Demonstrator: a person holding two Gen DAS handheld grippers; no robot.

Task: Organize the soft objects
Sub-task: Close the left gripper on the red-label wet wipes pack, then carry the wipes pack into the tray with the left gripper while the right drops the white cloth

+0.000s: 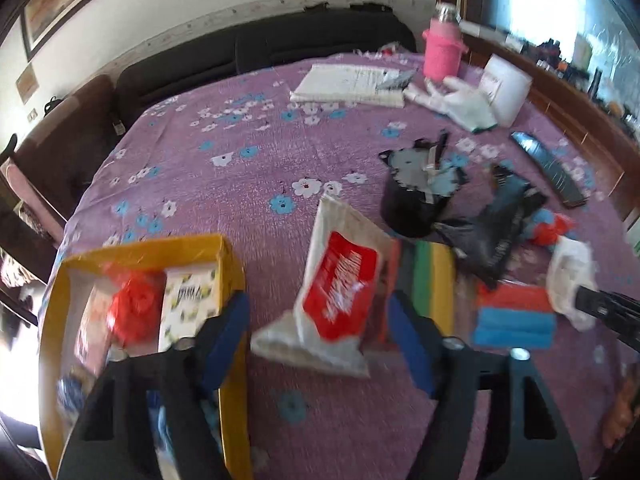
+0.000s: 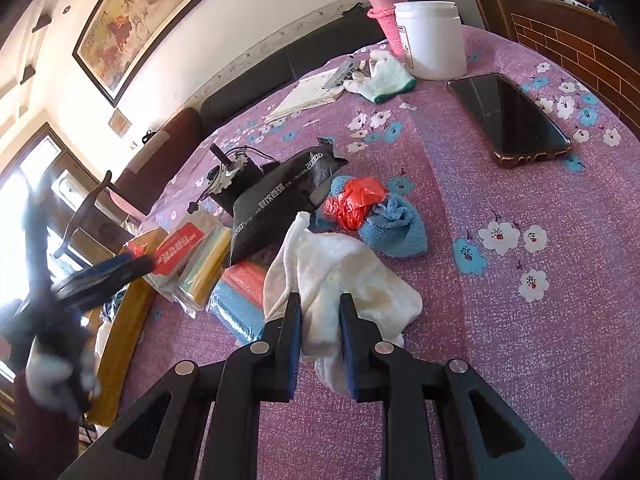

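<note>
Both tools are showing black angular frames with triangular cut-outs, round silver screws at the joints and blue pads lining the fingers: the left gripper (image 1: 316,332) and the right gripper (image 2: 320,344) are looking alike.

Phone (image 2: 510,118), white tub (image 2: 434,40), pink bottle (image 1: 442,46), notebook (image 1: 348,84), framed painting (image 2: 136,20)

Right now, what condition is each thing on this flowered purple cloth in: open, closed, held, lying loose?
Yellow cardboard box: open, red plastic bag and patterned pack inside.
White soft cloth: pinched by right hand-held gripper.
Left hand-held gripper: open, nothing gripped.
White packet with red label: lying between the left fingers, loose.
Black foil pouch: lying flat, sealed.
Blue knitted cloth: crumpled, loose.
Black phone: screen dark.
White plastic tub: upright, lidded.
</note>
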